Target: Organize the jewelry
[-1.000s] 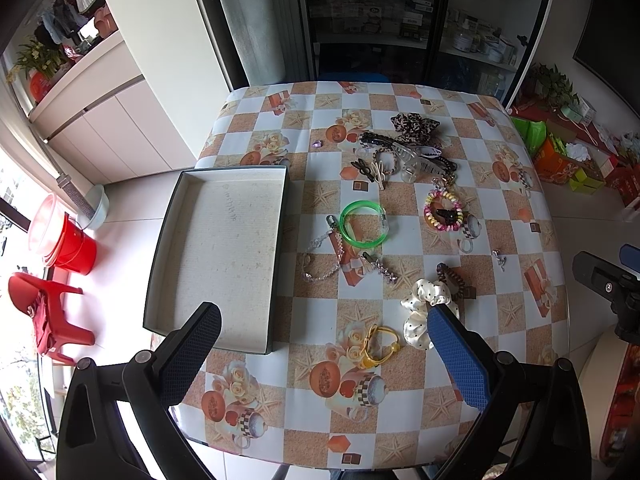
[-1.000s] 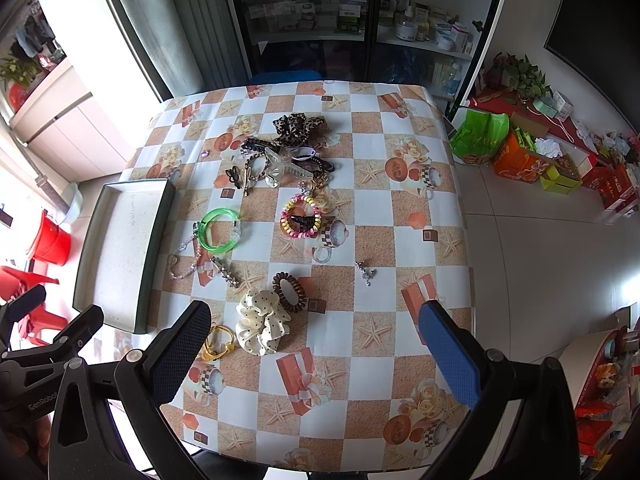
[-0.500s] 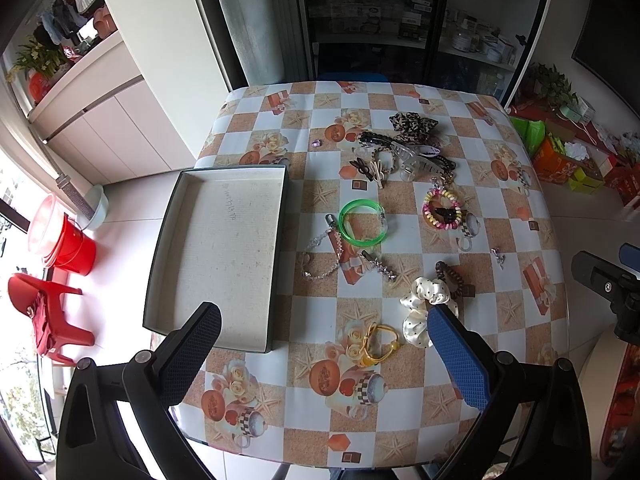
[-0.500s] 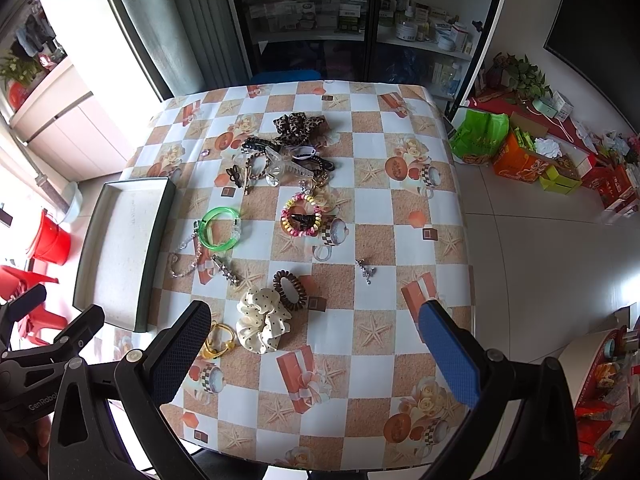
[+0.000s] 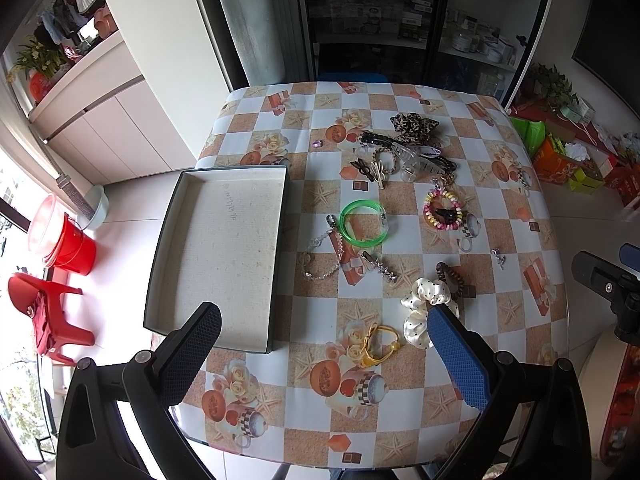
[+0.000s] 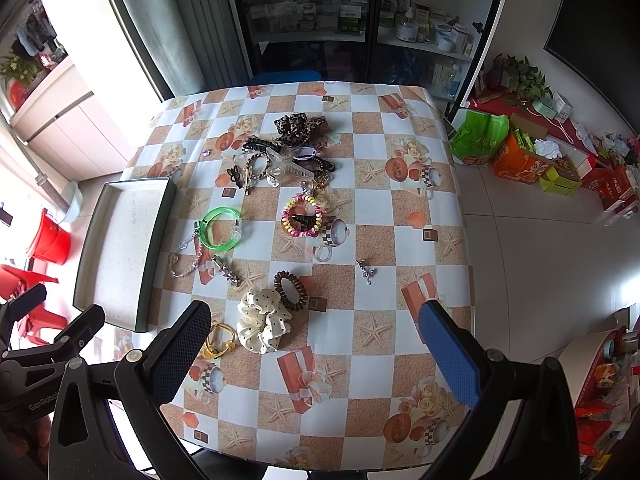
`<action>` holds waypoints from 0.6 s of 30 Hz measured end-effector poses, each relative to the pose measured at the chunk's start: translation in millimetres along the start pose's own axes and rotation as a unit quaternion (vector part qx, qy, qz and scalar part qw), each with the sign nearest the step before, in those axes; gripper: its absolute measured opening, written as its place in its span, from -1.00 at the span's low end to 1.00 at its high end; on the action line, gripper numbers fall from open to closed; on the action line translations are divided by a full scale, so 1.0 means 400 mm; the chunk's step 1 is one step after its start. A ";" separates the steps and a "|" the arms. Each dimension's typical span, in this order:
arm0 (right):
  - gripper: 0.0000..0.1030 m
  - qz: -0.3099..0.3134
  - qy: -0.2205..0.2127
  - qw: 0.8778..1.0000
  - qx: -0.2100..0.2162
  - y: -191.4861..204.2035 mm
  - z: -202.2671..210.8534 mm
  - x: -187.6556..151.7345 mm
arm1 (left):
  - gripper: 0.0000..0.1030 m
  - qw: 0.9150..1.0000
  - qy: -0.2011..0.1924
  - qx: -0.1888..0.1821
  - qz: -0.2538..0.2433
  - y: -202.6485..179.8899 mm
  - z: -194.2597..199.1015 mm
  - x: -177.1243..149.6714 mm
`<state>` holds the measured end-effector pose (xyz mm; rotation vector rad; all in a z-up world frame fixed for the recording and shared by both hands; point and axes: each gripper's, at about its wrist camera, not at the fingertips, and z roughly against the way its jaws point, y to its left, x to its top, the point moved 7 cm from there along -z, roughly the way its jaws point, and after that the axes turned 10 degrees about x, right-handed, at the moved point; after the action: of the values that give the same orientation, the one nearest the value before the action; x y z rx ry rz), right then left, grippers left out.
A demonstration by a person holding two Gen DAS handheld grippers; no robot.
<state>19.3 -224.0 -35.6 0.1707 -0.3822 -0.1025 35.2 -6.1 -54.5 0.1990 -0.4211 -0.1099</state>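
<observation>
1. Red bucket [image 5: 74, 246] on the floor at the left, with a red chair [image 5: 48, 312] near it.
2. White cabinet [image 5: 116, 128] against the left wall, a plant [image 5: 34, 56] on its top.
3. Glass-door shelves [image 6: 360, 12] behind the table, packed with boxes and jars.
4. Green bag [image 6: 478, 136] and orange box [image 6: 518, 162] on the floor at the right, just beside each other.
5. Leafy plant [image 6: 520, 74] near the right wall.
</observation>
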 end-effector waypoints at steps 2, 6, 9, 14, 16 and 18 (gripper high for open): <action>1.00 0.000 0.001 1.000 0.000 0.000 0.000 0.001 | 1.00 1.000 0.000 0.000 0.000 0.000 0.000 -0.001; 1.00 0.000 0.000 1.000 0.000 0.000 -0.001 0.000 | 1.00 1.000 0.000 0.000 0.000 0.000 0.000 -0.001; 1.00 0.000 0.000 1.000 0.000 0.000 -0.001 0.000 | 1.00 1.000 0.000 0.000 0.000 0.001 0.001 -0.002; 1.00 0.000 0.000 1.000 0.000 -0.001 -0.003 0.000 | 1.00 1.000 0.000 0.000 0.000 0.001 0.000 -0.003; 1.00 0.000 0.000 1.000 0.000 -0.001 -0.003 0.000 | 1.00 1.000 0.000 0.000 0.000 0.001 0.000 -0.002; 1.00 0.000 0.000 1.000 0.000 -0.002 -0.002 0.002 | 1.00 1.000 0.000 0.000 0.000 0.000 0.000 -0.001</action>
<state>20.3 -224.9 -36.2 0.1705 -0.3816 -0.1025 34.6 -6.1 -54.7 0.1993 -0.4211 -0.1103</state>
